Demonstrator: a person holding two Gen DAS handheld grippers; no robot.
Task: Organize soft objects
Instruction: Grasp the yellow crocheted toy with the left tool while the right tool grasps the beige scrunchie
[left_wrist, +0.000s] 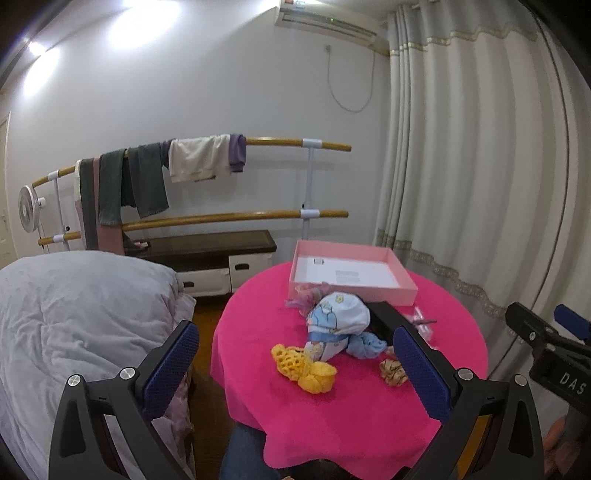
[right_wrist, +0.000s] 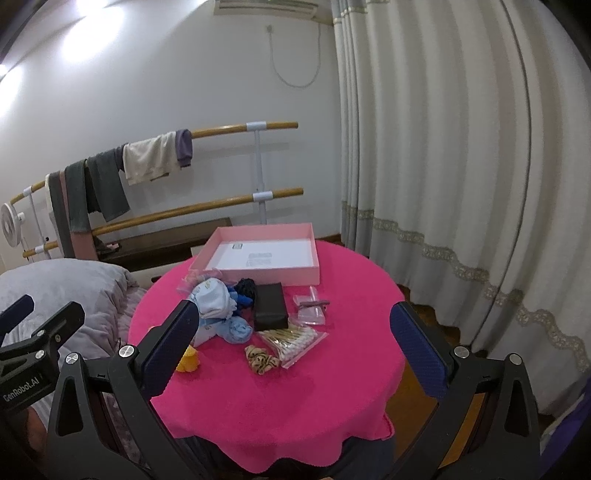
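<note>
A round table under a pink cloth carries a pile of soft things. A white-and-blue baby garment lies in the middle, with a light blue cloth beside it. A yellow crocheted piece lies at the near left. A brown striped scrunchie lies near the front. An empty pink box stands at the back. My left gripper and my right gripper are open, empty, held above the table's near side.
A black case, a bag of cotton swabs and small clear bags lie right of the pile. A dark blue-black scrunchie sits behind. A grey bed is at left, curtains at right.
</note>
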